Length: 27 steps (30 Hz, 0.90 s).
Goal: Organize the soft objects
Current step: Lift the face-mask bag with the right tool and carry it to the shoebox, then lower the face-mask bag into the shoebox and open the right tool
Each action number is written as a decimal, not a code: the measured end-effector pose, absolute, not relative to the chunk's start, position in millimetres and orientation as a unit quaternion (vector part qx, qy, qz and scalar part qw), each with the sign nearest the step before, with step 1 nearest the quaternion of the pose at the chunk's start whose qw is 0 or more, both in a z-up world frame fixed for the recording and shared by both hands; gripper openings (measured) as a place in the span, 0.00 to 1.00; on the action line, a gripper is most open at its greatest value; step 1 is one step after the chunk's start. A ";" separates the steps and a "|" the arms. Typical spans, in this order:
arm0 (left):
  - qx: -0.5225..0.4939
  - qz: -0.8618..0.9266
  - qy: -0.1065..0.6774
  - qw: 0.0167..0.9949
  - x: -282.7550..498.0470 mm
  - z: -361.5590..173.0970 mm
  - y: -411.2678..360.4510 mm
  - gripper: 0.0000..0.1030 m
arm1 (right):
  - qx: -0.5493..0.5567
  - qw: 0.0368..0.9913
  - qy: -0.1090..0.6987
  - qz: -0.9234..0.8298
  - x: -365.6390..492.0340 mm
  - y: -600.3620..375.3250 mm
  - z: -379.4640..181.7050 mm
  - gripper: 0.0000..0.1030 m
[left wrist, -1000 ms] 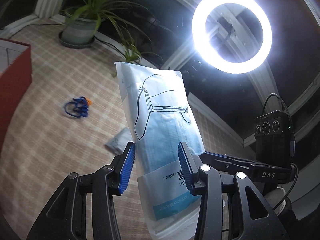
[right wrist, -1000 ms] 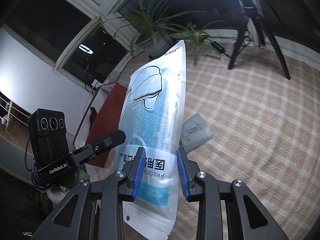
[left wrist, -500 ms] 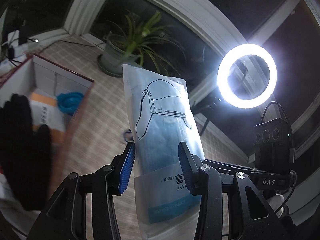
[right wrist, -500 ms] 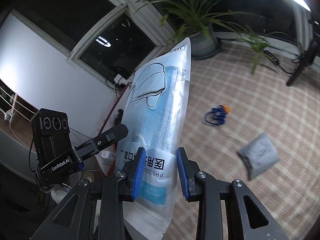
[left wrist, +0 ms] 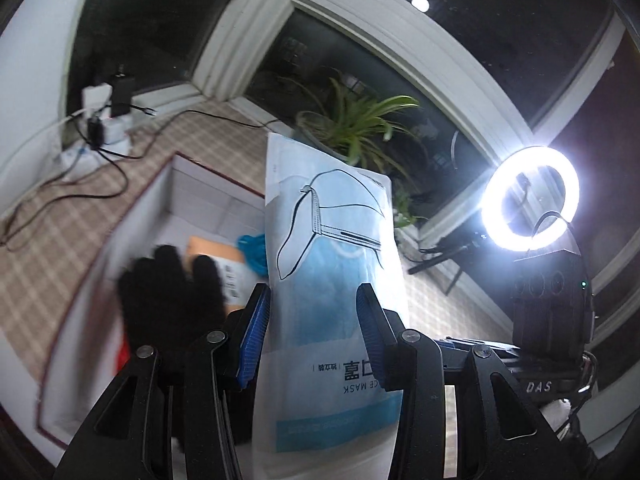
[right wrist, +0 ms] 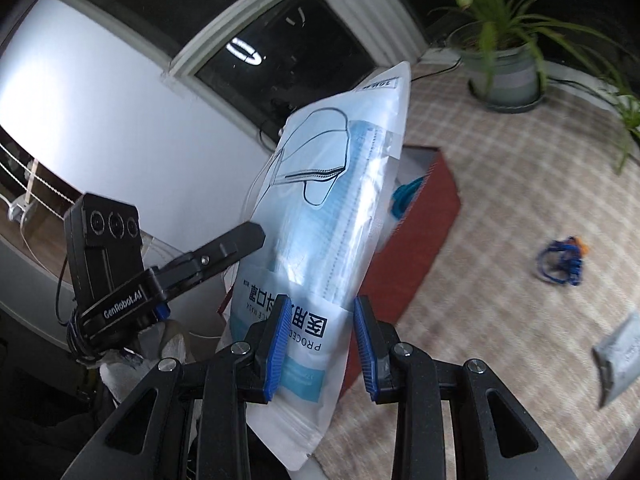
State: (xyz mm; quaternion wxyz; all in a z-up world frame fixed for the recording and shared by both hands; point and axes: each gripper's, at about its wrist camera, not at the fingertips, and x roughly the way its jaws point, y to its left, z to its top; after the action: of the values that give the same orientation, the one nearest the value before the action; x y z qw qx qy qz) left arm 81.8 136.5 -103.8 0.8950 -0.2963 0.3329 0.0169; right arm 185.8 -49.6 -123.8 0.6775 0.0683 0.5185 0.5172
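Note:
Both grippers hold one white and blue pack of face masks [left wrist: 332, 280], which also shows in the right wrist view [right wrist: 332, 216]. My left gripper [left wrist: 314, 332] is shut on its lower part, and my right gripper [right wrist: 320, 344] is shut on it from the other side. The pack stands upright in the air in front of an open red box [left wrist: 120, 236] with white inner walls. A black glove [left wrist: 172, 292], an orange packet [left wrist: 212, 252] and a blue bundle [left wrist: 252, 252] lie in the box. The red box [right wrist: 424, 232] also shows behind the pack in the right wrist view.
A blue cord bundle [right wrist: 560, 264] and a grey pouch [right wrist: 618, 352] lie on the checked floor mat. A potted plant [right wrist: 504, 72] stands by the window. A bright ring light [left wrist: 530, 204] is on the right. Cables and a power strip [left wrist: 100, 132] lie at the far left.
Both grippers have swung left with the mask pack. The open red box has come to the middle of the views, and the ring light has slid to the right.

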 end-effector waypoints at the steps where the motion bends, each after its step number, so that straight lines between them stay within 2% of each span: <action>1: -0.293 0.022 0.336 0.895 82.7 -105.6 142.2 0.40 | 0.067 0.674 0.521 0.519 183.6 -42.8 -126.3 0.28; 10: -0.301 0.049 0.370 0.878 87.4 -135.9 185.2 0.40 | 0.057 0.656 0.543 0.521 173.3 -2.6 -150.9 0.28; 22: -0.304 0.090 0.371 0.873 84.5 -147.9 208.3 0.40 | 0.025 0.652 0.562 0.508 167.9 21.0 -168.4 0.31; 27: -0.304 0.098 0.362 0.876 83.4 -144.6 209.5 0.40 | 0.028 0.649 0.556 0.519 166.8 18.9 -163.3 0.42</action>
State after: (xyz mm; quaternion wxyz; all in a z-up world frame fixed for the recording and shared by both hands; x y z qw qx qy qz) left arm 83.4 209.5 -144.6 0.8758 -0.3036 0.3621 0.0981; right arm 166.8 18.9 -163.3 0.6485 0.0278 0.5560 0.5191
